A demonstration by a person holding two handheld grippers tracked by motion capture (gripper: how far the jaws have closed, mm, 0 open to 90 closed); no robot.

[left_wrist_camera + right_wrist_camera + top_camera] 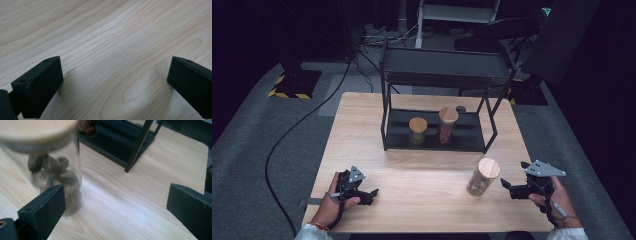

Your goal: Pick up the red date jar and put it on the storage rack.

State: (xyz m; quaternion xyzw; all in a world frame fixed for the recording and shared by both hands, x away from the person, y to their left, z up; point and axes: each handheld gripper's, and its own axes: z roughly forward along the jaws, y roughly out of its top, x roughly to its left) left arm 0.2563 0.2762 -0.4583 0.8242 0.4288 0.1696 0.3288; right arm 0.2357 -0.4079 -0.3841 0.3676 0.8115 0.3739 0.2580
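While both hands rest near the front edge of the wooden table (422,150), the right gripper (508,187) sits just to the right of a tall glass jar with a wooden lid (482,177), its jaws spread wide and holding nothing. High view: the jar stands on the bare tabletop in front of the black metal shelf rack (439,142), off the rack's front right corner, and appears to lean slightly; brownish lumpy contents fill its lower part. Right gripper view: the same jar (56,167) shows at the left, blurred, just beyond the left jaw and not between the jaws; whether that jaw touches the glass cannot be told. The rack's lower shelf and one slanted black leg (138,145) lie beyond, well apart from the gripper. Left gripper (371,194): held low over the table at the front left, well apart from the jar, jaws also wide, nothing between them. Left gripper view: plain wood grain under the gap, both jaws close above the surface with their shadows beneath. On the rack's lower shelf stand two more lidded jars, a short jar (417,130) at the left and a taller jar with reddish contents (447,125) just beside it to the right. A small dark round object (460,109) lies on the table behind the rack; it is too small to identify.
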